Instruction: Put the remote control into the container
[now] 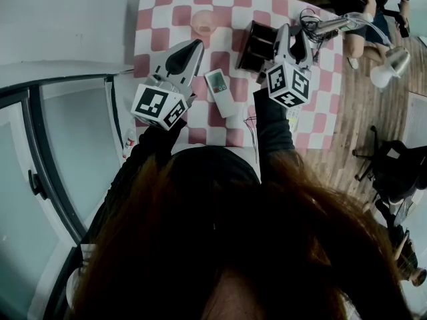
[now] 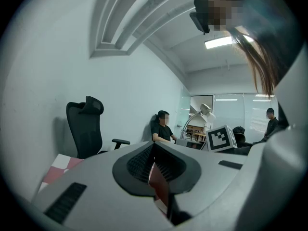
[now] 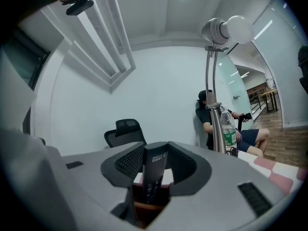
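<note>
Head view: a table covered with a red-and-white checked cloth (image 1: 167, 9) carries the task objects. A white, flat, rectangular remote control with a small screen (image 1: 219, 92) lies on the cloth between the two tools, outside the dark brown open-topped rectangular container (image 1: 248, 49), which stands near it toward the table's far side. A translucent pink cup (image 1: 202, 22) stands beyond the white remote control, apart from the container.

Left hand-held gripper (image 2: 154, 147): the jaw tips meet and nothing is held. Only a sliver of checked cloth shows through the gap below the tips. In the head view it hangs over the cloth just beside the white remote control, without touching it.

Right hand-held gripper (image 3: 157, 147): the jaws stand partly open with a slim black remote control with rows of buttons (image 3: 154, 174) upright between them. Its lower end drops behind a brown container wall, and a strip of white shows between it and one jaw, so the pads do not clamp it. In the head view this tool sits just beside the container.

Background: a metal-stemmed desk lamp with a white head (image 3: 226, 30), a clear plastic water bottle with a green label (image 3: 229, 131), a black high-backed office chair (image 2: 86, 126) and a seated person in dark clothes (image 2: 163, 129).
</note>
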Demonstrator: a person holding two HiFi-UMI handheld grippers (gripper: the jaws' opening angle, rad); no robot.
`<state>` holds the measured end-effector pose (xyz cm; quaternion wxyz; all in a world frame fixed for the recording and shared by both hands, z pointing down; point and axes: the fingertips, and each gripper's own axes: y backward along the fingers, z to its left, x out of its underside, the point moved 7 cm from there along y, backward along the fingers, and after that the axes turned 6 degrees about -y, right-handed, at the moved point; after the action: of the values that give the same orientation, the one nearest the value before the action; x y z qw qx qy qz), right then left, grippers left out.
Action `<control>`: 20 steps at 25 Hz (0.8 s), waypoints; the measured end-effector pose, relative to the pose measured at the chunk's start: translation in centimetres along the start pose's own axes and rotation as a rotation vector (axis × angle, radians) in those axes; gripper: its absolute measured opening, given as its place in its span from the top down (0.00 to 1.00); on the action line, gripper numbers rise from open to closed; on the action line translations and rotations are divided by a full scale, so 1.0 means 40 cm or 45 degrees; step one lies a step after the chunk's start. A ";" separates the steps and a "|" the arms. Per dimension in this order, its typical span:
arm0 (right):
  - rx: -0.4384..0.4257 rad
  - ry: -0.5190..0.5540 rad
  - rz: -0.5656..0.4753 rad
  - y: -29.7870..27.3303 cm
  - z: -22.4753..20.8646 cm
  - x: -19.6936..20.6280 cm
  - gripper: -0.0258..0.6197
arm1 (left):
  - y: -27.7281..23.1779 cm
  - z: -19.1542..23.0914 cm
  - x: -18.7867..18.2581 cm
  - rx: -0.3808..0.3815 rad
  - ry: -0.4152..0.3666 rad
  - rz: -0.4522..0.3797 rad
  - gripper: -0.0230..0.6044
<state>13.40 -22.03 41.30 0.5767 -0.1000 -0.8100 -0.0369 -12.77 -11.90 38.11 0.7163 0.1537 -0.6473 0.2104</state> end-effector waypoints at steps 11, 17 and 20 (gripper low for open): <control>0.001 0.063 0.210 -0.017 -0.001 0.097 0.71 | 0.000 -0.004 -0.001 -0.015 0.002 -0.003 0.95; -0.032 0.124 0.268 -0.026 0.006 0.107 0.71 | 0.000 -0.003 -0.003 -0.023 0.005 -0.007 0.95; -0.071 0.142 0.231 -0.024 0.013 0.088 0.71 | 0.000 -0.005 -0.007 -0.025 0.005 -0.013 0.95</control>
<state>11.63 -22.44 44.51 0.6188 -0.1867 -0.7629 -0.0127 -12.61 -11.81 37.83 0.7202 0.1495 -0.6470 0.2008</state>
